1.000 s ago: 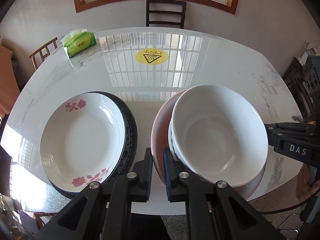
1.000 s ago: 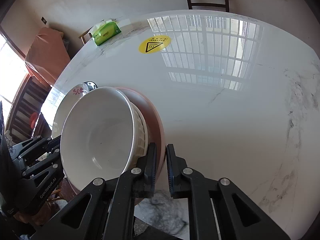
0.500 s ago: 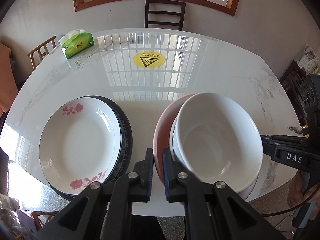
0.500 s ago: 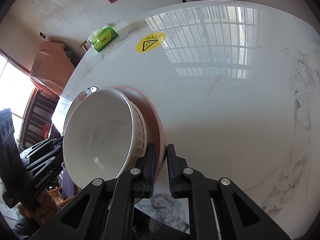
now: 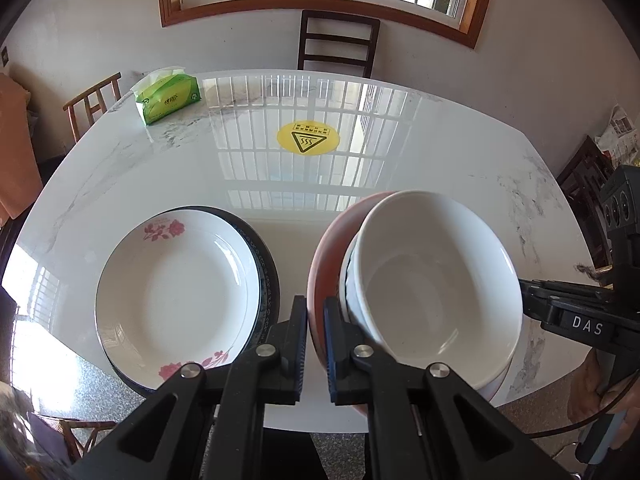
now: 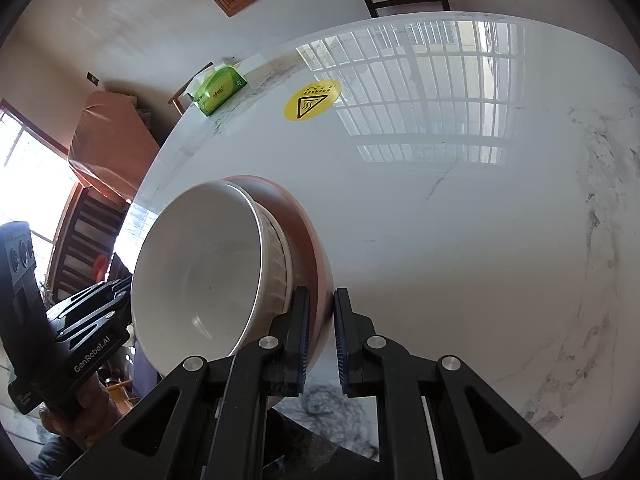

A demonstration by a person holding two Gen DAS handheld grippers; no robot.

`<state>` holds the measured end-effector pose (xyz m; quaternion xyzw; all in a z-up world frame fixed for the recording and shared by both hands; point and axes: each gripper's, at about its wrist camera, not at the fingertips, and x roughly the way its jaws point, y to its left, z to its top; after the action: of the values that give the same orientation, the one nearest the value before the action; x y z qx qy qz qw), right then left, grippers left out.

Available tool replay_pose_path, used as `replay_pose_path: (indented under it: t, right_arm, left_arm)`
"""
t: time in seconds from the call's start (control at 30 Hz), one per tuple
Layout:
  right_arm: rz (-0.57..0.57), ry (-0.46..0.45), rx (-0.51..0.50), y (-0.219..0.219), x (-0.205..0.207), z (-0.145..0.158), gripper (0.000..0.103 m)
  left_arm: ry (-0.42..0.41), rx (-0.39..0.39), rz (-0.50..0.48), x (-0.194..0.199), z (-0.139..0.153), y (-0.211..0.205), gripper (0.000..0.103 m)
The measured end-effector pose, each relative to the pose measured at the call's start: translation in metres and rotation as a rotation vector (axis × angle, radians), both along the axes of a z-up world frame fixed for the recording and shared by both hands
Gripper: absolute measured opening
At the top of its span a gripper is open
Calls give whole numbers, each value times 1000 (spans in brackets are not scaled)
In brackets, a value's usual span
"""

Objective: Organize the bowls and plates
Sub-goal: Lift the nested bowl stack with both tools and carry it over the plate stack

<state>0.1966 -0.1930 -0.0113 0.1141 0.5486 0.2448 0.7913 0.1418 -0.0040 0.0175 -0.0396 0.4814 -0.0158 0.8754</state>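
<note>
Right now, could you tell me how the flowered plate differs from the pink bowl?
The flowered plate is white with red roses; the pink bowl is plain. The plate lies flat on a dark plate on the table, ungripped; both grippers, left and right, clamp the bowl's rim. The plate is empty; the bowl holds white bowls.

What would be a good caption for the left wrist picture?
Left hand-held gripper clamps the rim of a pink bowl holding stacked white bowls, beside a flowered plate on the marble table.
</note>
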Motion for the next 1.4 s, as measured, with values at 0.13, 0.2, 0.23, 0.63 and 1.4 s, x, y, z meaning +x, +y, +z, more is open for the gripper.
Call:
replay_pose_path:
  t: [0.13,0.2,0.23,0.63,1.4]
  right_arm:
    - [9,-13,6,6,0,7,13]
    - [13,-16,9,9,1,9,13]
    - [16,-18,12,11,1,11,13]
    - [56,-35,28,37,3,25,13]
    - [168,-32,23,119,8,36,13]
  left_arm:
    - [-13,6,17,-4,8,5,6]
    - [-21,9,24,-6,12,9,6]
    - [-25,10,28,-7,14,10,6]
    - [-52,23,86,-17,31,41,6]
    - [-75,30,220,-29,42,119,6]
